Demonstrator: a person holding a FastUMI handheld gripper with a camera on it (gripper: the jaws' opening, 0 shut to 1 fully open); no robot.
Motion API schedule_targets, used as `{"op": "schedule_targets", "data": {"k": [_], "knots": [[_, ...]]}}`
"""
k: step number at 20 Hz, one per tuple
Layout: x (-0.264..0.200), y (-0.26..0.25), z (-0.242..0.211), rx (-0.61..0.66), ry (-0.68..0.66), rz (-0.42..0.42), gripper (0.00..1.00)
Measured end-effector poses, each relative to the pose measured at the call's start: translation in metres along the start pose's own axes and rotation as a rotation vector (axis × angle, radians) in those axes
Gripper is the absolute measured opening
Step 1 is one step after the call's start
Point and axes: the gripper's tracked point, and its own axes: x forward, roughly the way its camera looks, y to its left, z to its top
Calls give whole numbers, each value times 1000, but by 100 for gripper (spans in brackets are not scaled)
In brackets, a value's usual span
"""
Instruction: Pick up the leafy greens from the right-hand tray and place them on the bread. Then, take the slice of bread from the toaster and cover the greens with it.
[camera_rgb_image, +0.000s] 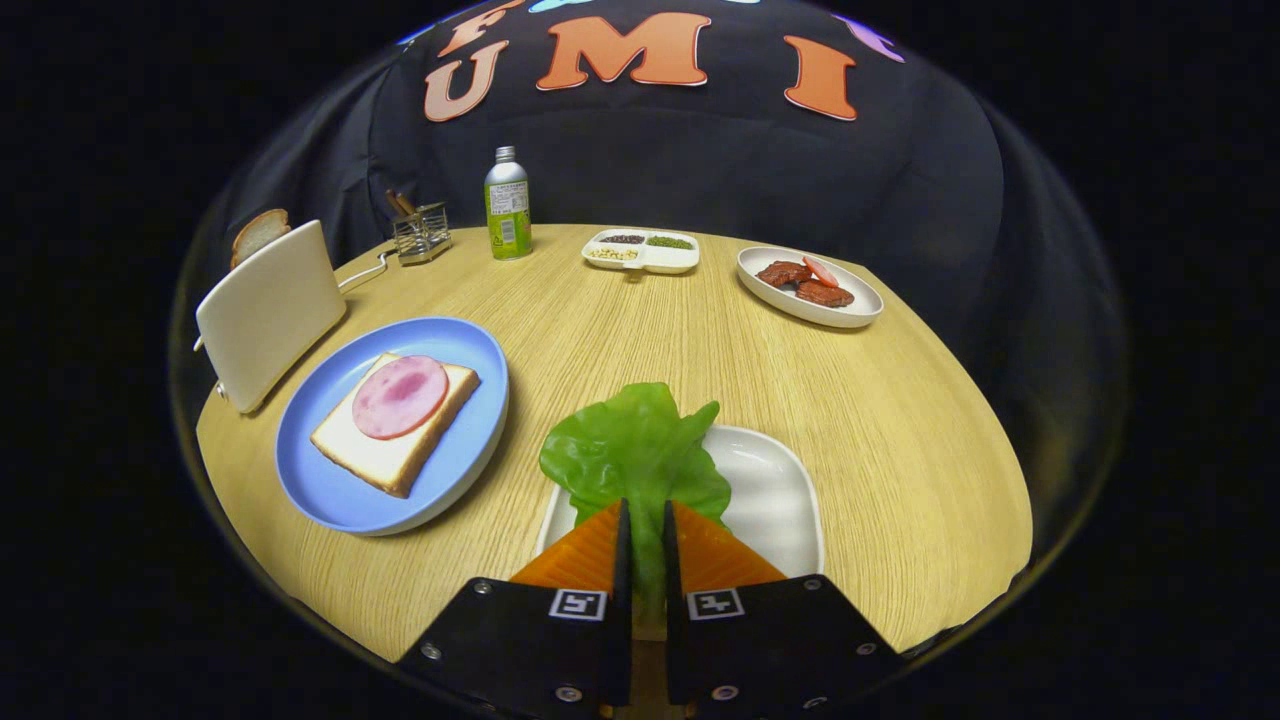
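My gripper (645, 512) is shut on the leafy greens (632, 450), whose stem runs down between the two fingers while the leaf fans out ahead of them, above the white tray (775, 500). To the left lies a blue plate (330, 480) carrying a slice of bread (400, 455) topped with a round pink ham slice (400, 396). Beyond the plate stands a cream toaster (270, 315) with a slice of bread (259, 234) sticking out of its top.
At the far side of the round wooden table (900, 420) stand a green bottle (508, 205), a small metal holder (421, 232), a white divided dish (641, 251) of seeds and an oval white plate (810, 287) with red meat slices.
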Motion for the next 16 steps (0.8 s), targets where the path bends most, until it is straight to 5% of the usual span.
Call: {"op": "schedule_targets", "data": {"k": [4, 16], "knots": [[-5, -6, 18, -2, -35, -19, 3], [-38, 36, 67, -3, -125, 31, 3]]}}
